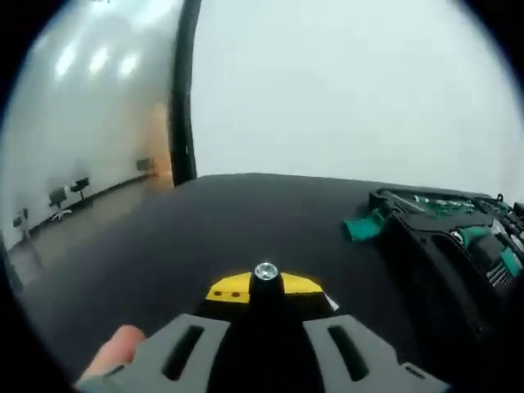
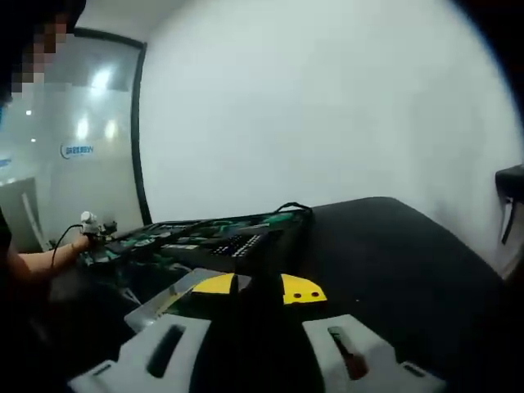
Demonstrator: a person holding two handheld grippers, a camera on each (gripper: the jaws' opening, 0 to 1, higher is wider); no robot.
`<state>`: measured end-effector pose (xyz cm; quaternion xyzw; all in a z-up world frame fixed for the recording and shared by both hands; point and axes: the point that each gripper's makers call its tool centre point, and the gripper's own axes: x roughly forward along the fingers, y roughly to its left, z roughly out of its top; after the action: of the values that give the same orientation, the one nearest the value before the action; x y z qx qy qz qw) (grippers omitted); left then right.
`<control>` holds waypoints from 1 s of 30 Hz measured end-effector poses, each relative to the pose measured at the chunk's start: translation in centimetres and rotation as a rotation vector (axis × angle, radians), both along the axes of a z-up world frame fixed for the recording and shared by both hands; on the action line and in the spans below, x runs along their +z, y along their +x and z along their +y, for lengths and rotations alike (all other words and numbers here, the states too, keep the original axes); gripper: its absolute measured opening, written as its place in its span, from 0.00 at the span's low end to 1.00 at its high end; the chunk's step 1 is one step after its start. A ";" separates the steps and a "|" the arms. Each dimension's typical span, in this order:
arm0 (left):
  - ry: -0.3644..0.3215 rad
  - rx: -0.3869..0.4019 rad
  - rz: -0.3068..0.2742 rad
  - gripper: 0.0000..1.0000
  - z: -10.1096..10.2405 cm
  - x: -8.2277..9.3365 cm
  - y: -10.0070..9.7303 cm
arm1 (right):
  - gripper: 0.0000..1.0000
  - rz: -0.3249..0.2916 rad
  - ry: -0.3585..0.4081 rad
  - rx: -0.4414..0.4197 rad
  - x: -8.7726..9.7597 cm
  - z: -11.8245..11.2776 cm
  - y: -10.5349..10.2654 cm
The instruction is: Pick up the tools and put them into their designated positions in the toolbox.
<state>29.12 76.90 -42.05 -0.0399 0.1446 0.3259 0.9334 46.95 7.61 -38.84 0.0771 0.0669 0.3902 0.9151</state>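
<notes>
In the left gripper view, the left hand-held gripper (image 1: 266,327) rises from the bottom, and its two grey jaws are clamped on a dark tool (image 1: 266,288). The tool stands up between the jaws, and a small shiny metal tip shows at its top. Behind the tool, yellow parts of the gripper are seen. A fingertip (image 1: 119,344) of the person shows at the lower left, beside the left jaw. The black bench (image 1: 205,237) spreads out in front. On the right side of the bench lies the open toolbox (image 1: 450,237), black with green inserts, and a green piece (image 1: 364,225) sticks out at its near left corner. The toolbox is apart from the held tool, to the right and farther away.

In the right gripper view, the right hand-held gripper (image 2: 258,336) also rises from the bottom. Something dark lies between its grey jaws, but I cannot tell if the jaws hold a tool or how they stand. A flat grey metal piece (image 2: 168,299) lies at the left jaw. The toolbox (image 2: 221,237) lies farther on the bench (image 2: 393,254), left of the middle, with rows of tools inside. At the far left, the person's hand (image 2: 82,243) holds the left hand-held gripper near the toolbox's left end.
</notes>
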 end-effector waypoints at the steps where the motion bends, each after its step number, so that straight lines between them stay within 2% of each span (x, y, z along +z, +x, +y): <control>1: 0.028 -0.005 -0.063 0.10 -0.1 1.4 0.1 | 0.17 0.000 -0.001 0.002 0.0 0.0 0.0; 4: 0.070 -0.054 -0.148 0.10 -1.3 4.0 0.9 | 0.17 -0.001 -0.003 0.002 0.0 0.0 0.0; 6: 0.084 -0.132 -0.182 0.08 -3.0 5.7 2.2 | 0.17 0.000 -0.001 0.001 0.0 0.0 0.0; 8: 0.105 -0.197 -0.182 0.08 -4.6 6.9 3.8 | 0.17 0.003 -0.004 0.003 -0.1 0.0 0.0; 12: 0.086 -0.374 -0.178 0.08 -8.6 8.1 8.0 | 0.17 0.002 -0.007 0.004 -0.1 0.0 0.0; 15: 0.035 -0.475 -0.115 0.08 -11.3 7.6 11.2 | 0.17 0.001 -0.002 -0.001 0.0 -0.1 0.0; 17: -0.001 -0.480 -0.106 0.08 -12.3 7.4 12.8 | 0.17 0.002 -0.001 -0.002 0.0 -0.1 0.0; 19: -0.043 -0.500 -0.066 0.08 -13.8 6.5 14.1 | 0.17 0.001 0.000 -0.001 0.0 -0.1 0.0; 22: -0.034 -0.546 -0.001 0.08 -15.4 5.5 15.8 | 0.17 0.000 0.006 -0.001 0.1 -0.2 0.1; 27: -0.024 -0.585 0.004 0.08 -16.7 5.3 17.5 | 0.17 0.004 0.024 0.005 0.3 -0.2 0.1; 30: -0.023 -0.597 0.032 0.08 -17.0 4.6 18.3 | 0.17 0.006 0.032 0.011 0.4 -0.1 0.0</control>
<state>47.40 59.88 -37.46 -0.0008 0.1684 0.0359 0.9851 46.98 7.48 -38.48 0.0926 0.0637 0.3960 0.9113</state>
